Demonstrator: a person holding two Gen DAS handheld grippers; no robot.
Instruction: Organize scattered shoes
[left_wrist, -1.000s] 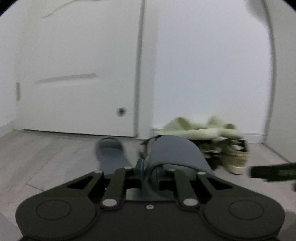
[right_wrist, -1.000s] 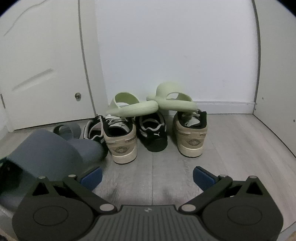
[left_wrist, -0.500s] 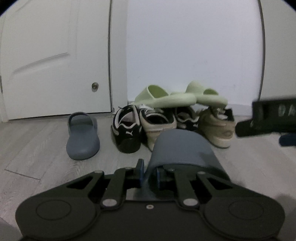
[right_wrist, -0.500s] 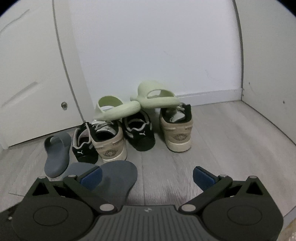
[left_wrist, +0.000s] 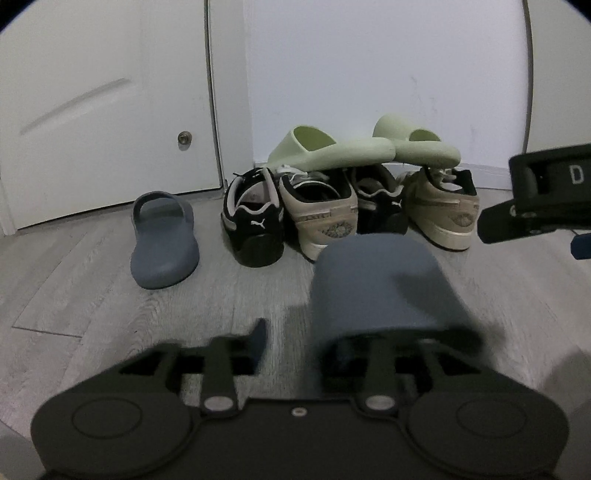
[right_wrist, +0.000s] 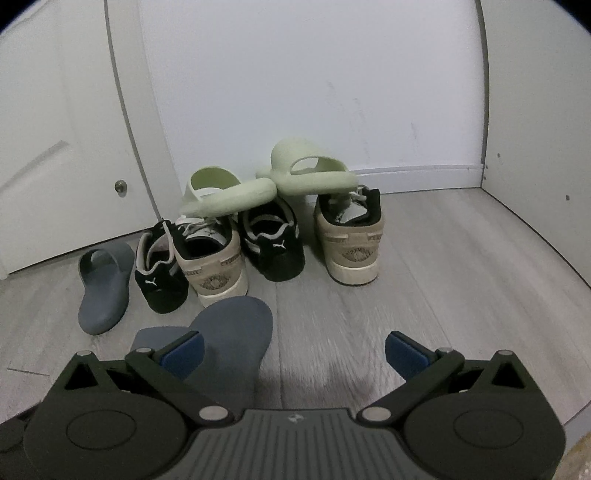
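The left gripper (left_wrist: 295, 332) has its 2 fingers spread apart. One blue pad (left_wrist: 258, 338) sits left of the near blue slide (left_wrist: 376, 284); the other finger is hidden behind the slide, so I cannot tell if it touches. The slide lies on the grey floor (left_wrist: 92, 295), a bit blurred.

The right gripper (right_wrist: 293, 349) is wide open and holds nothing. Its left pad (right_wrist: 183, 350) is in front of that same slide (right_wrist: 231, 332).

The other blue slide (left_wrist: 162, 240) rests near the white door (left_wrist: 92, 92). By the wall stand 2 black sneakers (left_wrist: 255, 221) and 2 tan sneakers (left_wrist: 321, 210), with 2 green slides (left_wrist: 332, 147) on top
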